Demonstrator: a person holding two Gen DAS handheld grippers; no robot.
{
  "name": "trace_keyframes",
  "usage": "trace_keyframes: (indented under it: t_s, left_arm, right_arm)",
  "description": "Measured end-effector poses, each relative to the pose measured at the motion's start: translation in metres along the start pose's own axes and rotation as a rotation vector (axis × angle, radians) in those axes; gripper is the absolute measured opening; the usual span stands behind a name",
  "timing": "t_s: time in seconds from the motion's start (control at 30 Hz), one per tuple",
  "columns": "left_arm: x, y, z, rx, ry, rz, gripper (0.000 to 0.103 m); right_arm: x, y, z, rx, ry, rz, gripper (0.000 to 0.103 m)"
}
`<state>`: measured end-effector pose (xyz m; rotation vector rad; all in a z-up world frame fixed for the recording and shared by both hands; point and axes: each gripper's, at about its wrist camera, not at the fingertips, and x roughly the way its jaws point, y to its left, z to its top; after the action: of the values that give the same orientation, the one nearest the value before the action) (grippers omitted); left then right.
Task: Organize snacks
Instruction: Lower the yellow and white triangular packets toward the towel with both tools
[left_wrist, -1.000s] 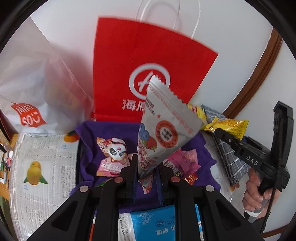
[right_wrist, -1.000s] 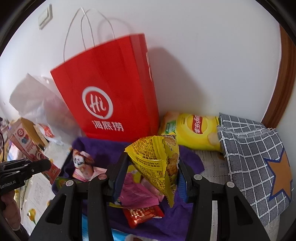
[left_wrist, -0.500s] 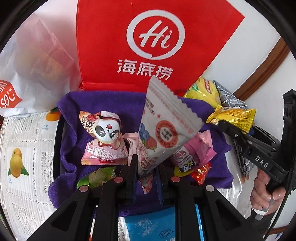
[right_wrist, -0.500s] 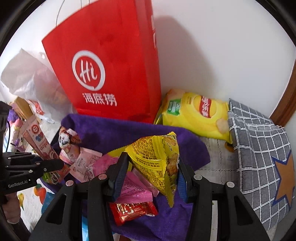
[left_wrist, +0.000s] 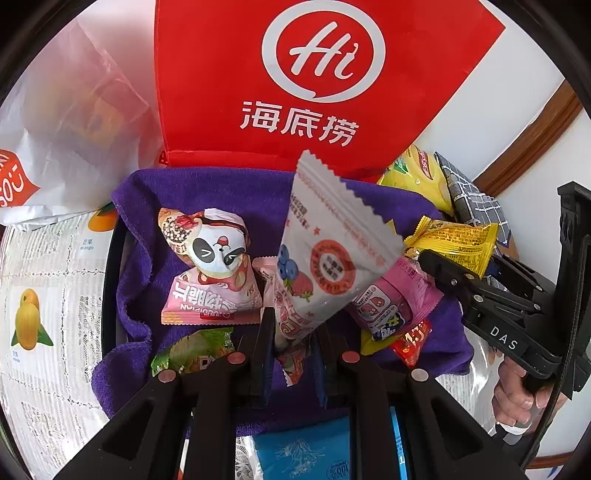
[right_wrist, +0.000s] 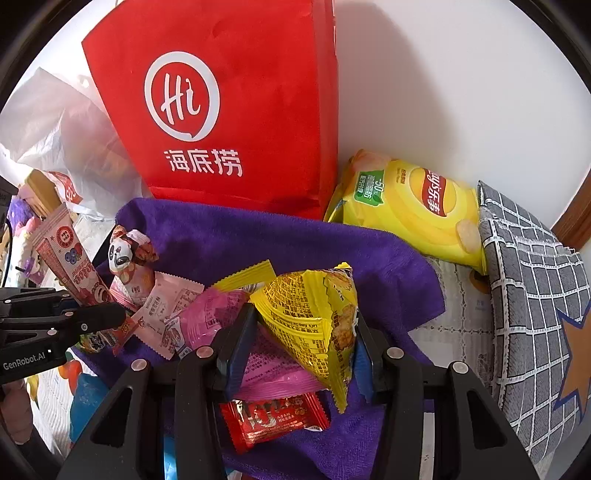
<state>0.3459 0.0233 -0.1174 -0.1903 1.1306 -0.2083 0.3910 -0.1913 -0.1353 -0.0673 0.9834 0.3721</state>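
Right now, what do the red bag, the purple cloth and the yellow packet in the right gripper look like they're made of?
Red bag: looks like matte paper, with stiff flat panels and sharp folds.
Purple cloth: soft fuzzy fabric, likely microfibre or terry; the nap shows.
Yellow packet: glossy plastic film, crinkled, with a crimped seal.

We see a tabletop (left_wrist: 48, 280) under a fruit-print cover. On it: purple towel (right_wrist: 258, 236) holding loose snacks, red bag (right_wrist: 229, 110) upright behind it, chips bag (right_wrist: 410, 206) and grid cloth (right_wrist: 535, 302) at right, white plastic bag (left_wrist: 55, 129) left.
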Motion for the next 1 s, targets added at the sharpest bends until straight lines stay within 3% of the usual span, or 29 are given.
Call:
trace_keyframes:
  t_s: [1.0]
  left_arm:
    - [0.017, 0.003, 0.002, -0.024, 0.036, -0.008, 0.019]
  right_arm:
    - [0.006, 0.005, 0.001, -0.012, -0.011, -0.009, 0.050]
